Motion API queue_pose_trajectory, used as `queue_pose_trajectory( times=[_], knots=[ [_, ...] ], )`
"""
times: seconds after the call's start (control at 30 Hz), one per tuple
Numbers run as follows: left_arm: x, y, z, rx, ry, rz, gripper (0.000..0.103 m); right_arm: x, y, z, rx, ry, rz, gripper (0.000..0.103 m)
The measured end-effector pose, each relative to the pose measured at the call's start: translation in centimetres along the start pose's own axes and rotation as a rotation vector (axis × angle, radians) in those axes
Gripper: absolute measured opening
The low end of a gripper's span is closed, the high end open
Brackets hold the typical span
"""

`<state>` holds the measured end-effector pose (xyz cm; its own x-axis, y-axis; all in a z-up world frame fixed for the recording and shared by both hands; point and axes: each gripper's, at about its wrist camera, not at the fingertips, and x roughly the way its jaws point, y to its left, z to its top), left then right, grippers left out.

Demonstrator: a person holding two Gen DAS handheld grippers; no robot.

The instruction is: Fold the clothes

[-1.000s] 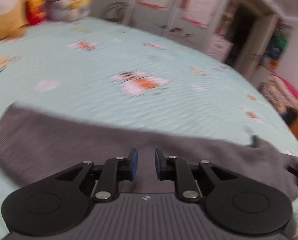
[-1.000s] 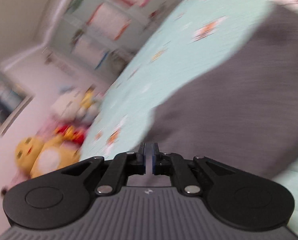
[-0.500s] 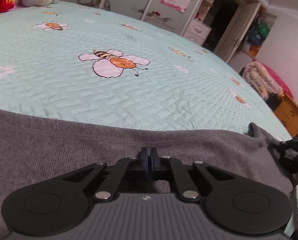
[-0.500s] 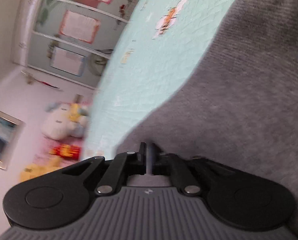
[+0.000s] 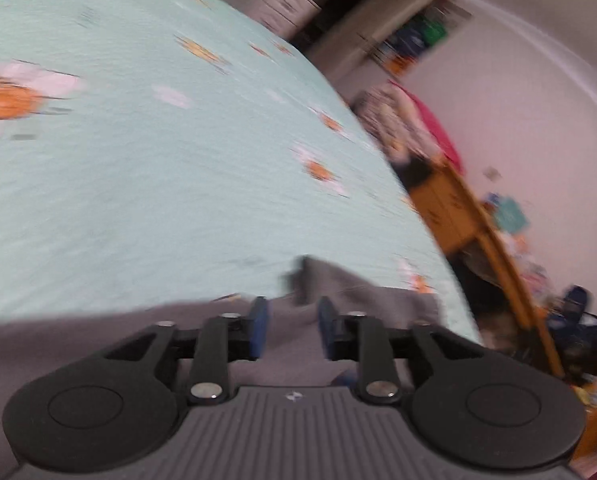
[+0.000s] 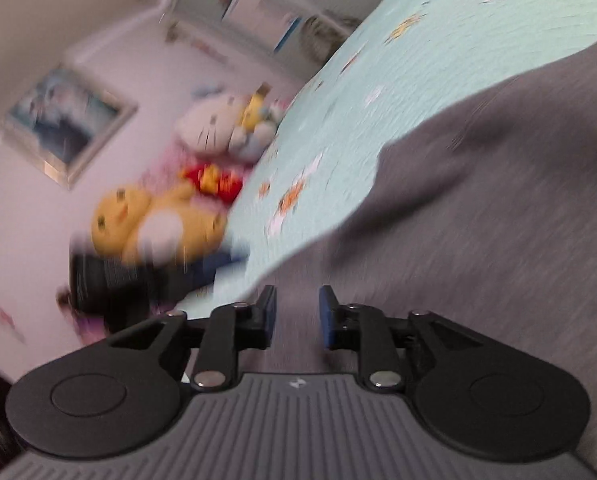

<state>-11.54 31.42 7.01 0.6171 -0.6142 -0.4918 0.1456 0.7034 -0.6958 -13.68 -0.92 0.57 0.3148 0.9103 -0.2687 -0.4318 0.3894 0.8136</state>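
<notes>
Grey ribbed knit garment [image 5: 98, 344] lay spread on the pale-green quilted bedspread [image 5: 158, 160], its edge w/ both grippers. Left gripper [image 5: 290, 330] & right gripper [image 6: 297, 314] gaped, holding nothing. Looked soft, light, floppy; prob. best pinched at hem or corner.

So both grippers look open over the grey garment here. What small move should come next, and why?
Probably lower the left gripper and the right gripper onto an edge of the grey garment and close. Both sets of jaws stand apart with nothing between them, and the cloth lies loose on the bedspread.
</notes>
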Motion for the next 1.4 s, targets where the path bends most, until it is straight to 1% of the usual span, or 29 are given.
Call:
queue_pose_trajectory(
  times=[0.07, 0.1, 0.2, 0.27, 0.33, 0.4, 0.47, 0.5, 0.53, 0.57, 0.6, 0.63, 0.67, 0.7, 0.73, 0.8, 0.83, 0.93, 1.03, 1.1, 1.13, 1.17, 1.23, 1.3, 1.33, 1.37, 1.4],
  knots=[
    [3.3, -0.3, 1.6, -0.011, 0.063, -0.043, 0.041, -1.1, 0.0, -0.9, 0.008, -0.031, 0.039, 0.025],
    [5.0, -0.4, 2.3, -0.017, 0.098, -0.057, 0.041, -1.5, -0.3, -1.0, 0.027, -0.054, 0.051, 0.029],
    [9.2, -0.1, 3.2, -0.057, 0.197, -0.072, 0.041, -2.4, -1.6, -1.3, 0.064, -0.086, 0.057, 0.035],
    [10.8, 0.1, 3.2, -0.085, 0.248, -0.08, 0.041, -2.2, -2.1, -1.3, 0.08, -0.085, 0.071, 0.036],
    [11.8, 0.3, 3.1, -0.105, 0.281, -0.094, 0.041, -2.2, -1.4, -1.4, 0.043, -0.068, 0.071, 0.037],
    [12.4, 0.8, 3.6, -0.142, 0.289, -0.107, 0.041, -1.7, -0.5, -1.6, -0.014, -0.046, 0.071, 0.039],
    [13.3, 1.1, 4.2, -0.17, 0.315, -0.136, 0.04, -1.6, 0.6, -2.9, -0.08, -0.025, 0.049, 0.042],
    [13.8, 1.1, 4.4, -0.173, 0.331, -0.149, 0.037, -1.4, 1.1, -3.5, -0.121, -0.011, 0.036, 0.042],
    [14.5, 0.9, 4.6, -0.157, 0.35, -0.156, 0.02, -1.5, 1.5, -4.4, -0.156, -0.003, 0.031, 0.042],
    [15.1, 0.7, 4.9, -0.12, 0.362, -0.142, 0.005, -1.0, 2.0, -5.0, -0.179, 0.0, 0.035, 0.042],
    [15.9, 0.5, 5.3, -0.075, 0.369, -0.113, 0.003, -0.6, 2.5, -5.6, -0.201, 0.004, 0.039, 0.042],
    [16.6, 0.8, 5.7, -0.06, 0.376, -0.09, 0.002, 0.0, 2.8, -6.4, -0.219, 0.015, 0.037, 0.042],
    [17.3, 1.5, 6.0, -0.085, 0.391, -0.087, 0.002, 0.6, 2.9, -7.1, -0.232, 0.036, 0.009, 0.037],
    [17.8, 1.8, 6.3, -0.09, 0.407, -0.089, 0.002, 1.0, 3.0, -7.5, -0.253, 0.05, -0.044, 0.029],
    [18.1, 1.8, 6.3, -0.068, 0.42, -0.083, 0.002, 1.2, 3.1, -7.7, -0.264, 0.059, -0.077, 0.029],
    [18.3, 1.9, 6.2, -0.065, 0.432, -0.079, 0.002, 1.1, 2.7, -7.5, -0.239, 0.06, -0.077, 0.023],
    [18.2, 2.0, 6.2, -0.078, 0.429, -0.081, 0.002, 1.0, 2.7, -7.5, -0.235, 0.06, -0.079, 0.023],
    [17.7, 2.7, 6.0, -0.128, 0.413, -0.097, 0.004, 1.2, 2.9, -7.5, -0.243, 0.058, -0.08, 0.024],
    [16.2, 3.4, 6.0, -0.195, 0.376, -0.103, 0.011, 1.2, 2.7, -7.3, -0.249, 0.053, -0.07, 0.026],
    [13.0, 3.3, 6.4, -0.199, 0.29, -0.094, 0.027, 1.1, 2.8, -6.9, -0.252, 0.043, -0.064, 0.026],
    [11.2, 3.1, 6.6, -0.196, 0.24, -0.089, 0.038, 0.8, 2.7, -6.2, -0.236, 0.026, -0.058, 0.026],
    [9.4, 3.0, 6.8, -0.193, 0.19, -0.085, 0.042, 0.5, 2.7, -5.6, -0.22, 0.008, -0.052, 0.026],
    [5.1, 3.2, 6.4, -0.221, 0.067, -0.099, 0.047, -0.2, 2.5, -4.2, -0.188, -0.027, -0.039, 0.027],
    [1.1, 3.4, 4.7, -0.256, -0.059, -0.128, 0.047, -0.8, 2.4, -2.9, -0.155, -0.061, -0.026, 0.028],
    [-0.4, 3.3, 3.3, -0.258, -0.103, -0.141, 0.047, -1.1, 2.3, -2.2, -0.139, -0.079, -0.02, 0.028],
    [-1.5, 3.2, 1.7, -0.251, -0.13, -0.152, 0.047, -1.5, 2.3, -1.5, -0.123, -0.096, -0.014, 0.029],
    [-2.1, 3.1, 0.2, -0.243, -0.139, -0.161, 0.047, -1.8, 2.2, -0.9, -0.107, -0.114, -0.007, 0.029]
  ],
)
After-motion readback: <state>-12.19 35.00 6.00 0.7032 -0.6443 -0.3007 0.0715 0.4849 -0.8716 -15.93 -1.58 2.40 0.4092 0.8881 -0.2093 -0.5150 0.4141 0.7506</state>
